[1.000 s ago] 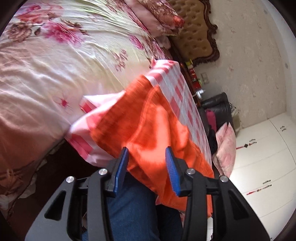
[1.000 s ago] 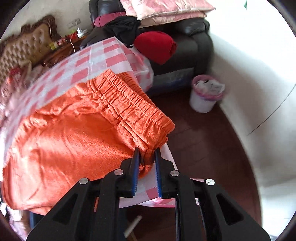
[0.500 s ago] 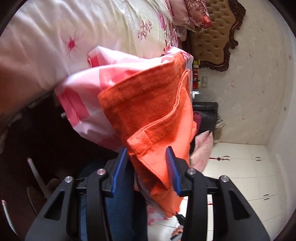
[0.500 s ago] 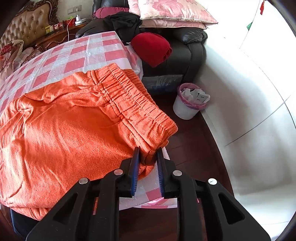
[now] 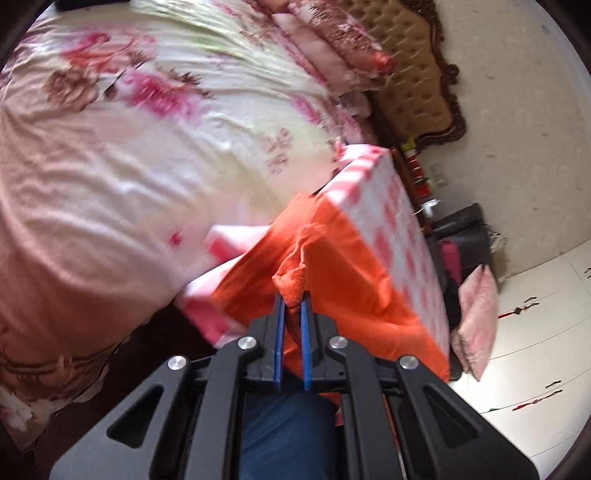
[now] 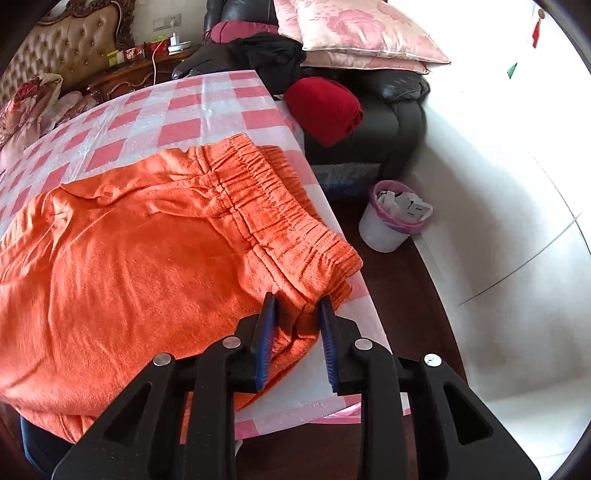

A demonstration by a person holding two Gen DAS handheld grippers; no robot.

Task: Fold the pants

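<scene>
Orange pants (image 6: 147, 251) lie spread on a table with a pink-and-white check cloth (image 6: 184, 107), the elastic waistband (image 6: 280, 210) toward the table's right edge. My right gripper (image 6: 295, 306) sits at the near waistband corner. Its jaws are opening, and the cloth lies loose between the blue pads. In the left wrist view the pants (image 5: 351, 280) hang over the table's near corner. My left gripper (image 5: 291, 299) is closing, its pads pinching a bunched edge of the orange fabric.
A bed with a floral sheet (image 5: 129, 147) lies left of the table. A black armchair (image 6: 399, 118) holds pink cushions (image 6: 354, 33) and a red garment (image 6: 325, 107). A white bin (image 6: 388, 221) stands on the dark floor. A leg in blue jeans (image 5: 288, 424) is below my left gripper.
My left jaws have closed from wide apart onto a bunch of the orange fabric. My right jaws have spread and released the waistband corner they pinched.
</scene>
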